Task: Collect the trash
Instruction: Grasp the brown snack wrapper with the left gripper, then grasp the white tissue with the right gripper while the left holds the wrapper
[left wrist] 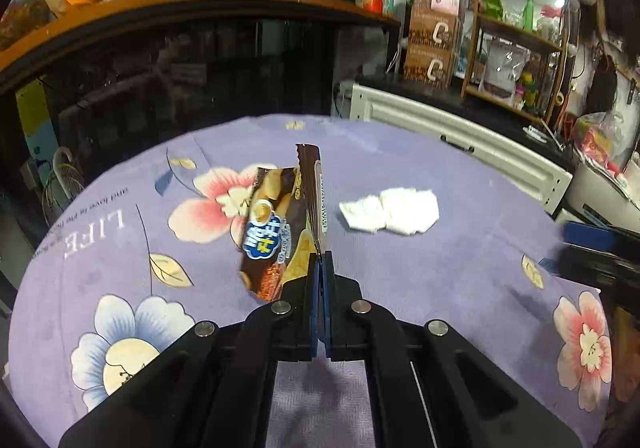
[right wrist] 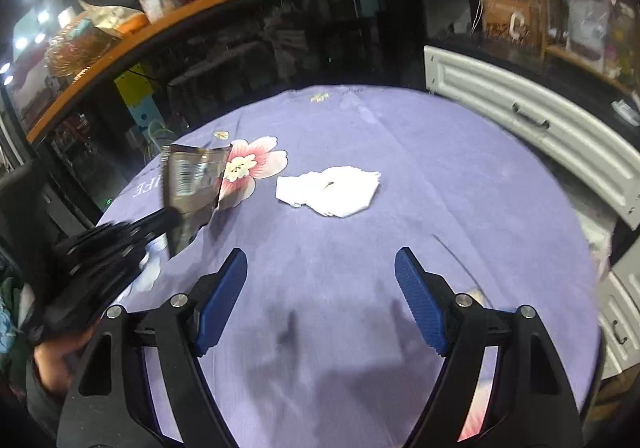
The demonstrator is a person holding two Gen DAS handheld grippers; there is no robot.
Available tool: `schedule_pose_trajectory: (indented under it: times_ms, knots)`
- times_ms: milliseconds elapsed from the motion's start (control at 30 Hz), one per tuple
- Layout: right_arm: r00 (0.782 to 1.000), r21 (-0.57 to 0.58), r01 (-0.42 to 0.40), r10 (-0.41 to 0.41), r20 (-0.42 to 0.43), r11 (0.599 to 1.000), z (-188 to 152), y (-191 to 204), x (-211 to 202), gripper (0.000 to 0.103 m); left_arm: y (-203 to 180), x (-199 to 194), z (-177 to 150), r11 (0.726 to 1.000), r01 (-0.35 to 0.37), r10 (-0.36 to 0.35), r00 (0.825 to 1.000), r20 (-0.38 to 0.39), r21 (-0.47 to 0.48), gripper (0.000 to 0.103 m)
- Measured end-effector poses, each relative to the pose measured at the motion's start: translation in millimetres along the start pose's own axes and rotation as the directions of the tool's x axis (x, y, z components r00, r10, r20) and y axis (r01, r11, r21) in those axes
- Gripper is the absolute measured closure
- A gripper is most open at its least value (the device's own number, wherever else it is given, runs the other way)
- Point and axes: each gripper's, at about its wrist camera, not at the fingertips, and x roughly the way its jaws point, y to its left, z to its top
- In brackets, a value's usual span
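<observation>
one snack wrapper (left wrist: 280,224) pinched by left gripper (left wrist: 322,260), one tissue (left wrist: 390,210) lying

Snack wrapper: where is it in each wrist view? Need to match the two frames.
Left wrist: the snack wrapper stands at centre, printed side showing, pinched at its lower right edge by the shut left gripper.
Right wrist: the wrapper is at the left, silver back showing, held up off the cloth by the left gripper.
Shared landmark: the white napkin, lying right of the wrapper in both views.
</observation>
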Motion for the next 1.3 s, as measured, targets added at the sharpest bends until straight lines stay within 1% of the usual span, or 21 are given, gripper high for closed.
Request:
schedule_pose_trajectory:
  times_ms: [133, 233, 400, 600, 633, 667, 733, 800, 867, 933, 967, 1067, 1233, 1300]
  knots:
    - [0.997, -0.057, 0.053, -0.057, -0.058, 0.997, 13, 7, 38, 0.027, -2, -1, 1, 1.000, -0.008, 0.008, 1.000, 0.015, 0.008, 0.101]
    - [0.992, -0.097, 0.080, -0.089, -0.090, 0.992, 20, 11, 63, 0.028, 2, -1, 2, 1.000, -0.004, 0.004, 1.000, 0.020, -0.006, 0.101]
    - [0.988, -0.142, 0.087, -0.104, -0.112, 0.986, 29, 17, 88, 0.029, 4, -5, 2, 1.000, -0.003, 0.003, 0.999, 0.037, -0.008, 0.101]
    - [0.979, -0.212, 0.125, -0.156, -0.134, 0.969, 38, 29, 120, 0.031, 4, -9, 3, 1.000, -0.011, 0.011, 0.999, 0.053, -0.002, 0.101]
    - [0.977, -0.220, 0.127, -0.160, -0.142, 0.967, 38, 31, 126, 0.034, 5, -9, 3, 1.000, -0.011, 0.012, 0.999, 0.051, -0.005, 0.101]
    - [0.975, -0.226, 0.127, -0.164, -0.150, 0.966, 39, 32, 130, 0.040, 6, -8, 3, 1.000, -0.010, 0.011, 0.999, 0.050, -0.007, 0.101]
    - [0.968, -0.248, 0.145, -0.189, -0.163, 0.958, 37, 34, 139, 0.048, 7, -8, 3, 1.000, -0.007, 0.007, 0.999, 0.047, -0.010, 0.101]
    - [0.969, -0.257, 0.153, -0.196, -0.148, 0.954, 36, 36, 140, 0.055, 7, -7, 2, 1.000, -0.004, 0.004, 0.999, 0.044, -0.008, 0.101]
    - [0.968, -0.260, 0.167, -0.208, -0.140, 0.951, 37, 35, 140, 0.070, 6, -7, 2, 1.000, -0.004, 0.004, 0.999, 0.043, -0.005, 0.101]
    - [0.969, -0.256, 0.167, -0.207, -0.136, 0.952, 37, 33, 140, 0.076, 6, -8, 1, 1.000, -0.002, 0.002, 0.999, 0.043, -0.002, 0.101]
    - [0.969, -0.255, 0.170, -0.209, -0.133, 0.952, 38, 32, 139, 0.081, 6, -8, 1, 1.000, -0.002, 0.002, 0.999, 0.043, -0.002, 0.101]
    - [0.972, -0.224, 0.167, -0.198, -0.124, 0.960, 39, 27, 133, 0.087, 6, -8, 1, 1.000, -0.003, 0.003, 0.999, 0.041, 0.000, 0.101]
    - [0.979, -0.188, 0.159, -0.180, -0.100, 0.969, 38, 22, 117, 0.091, 7, -6, 1, 1.000, -0.005, 0.005, 0.999, 0.038, -0.003, 0.101]
    - [0.983, -0.150, 0.148, -0.162, -0.089, 0.978, 36, 16, 105, 0.091, 6, -5, 0, 1.000, -0.004, 0.004, 0.999, 0.038, 0.000, 0.101]
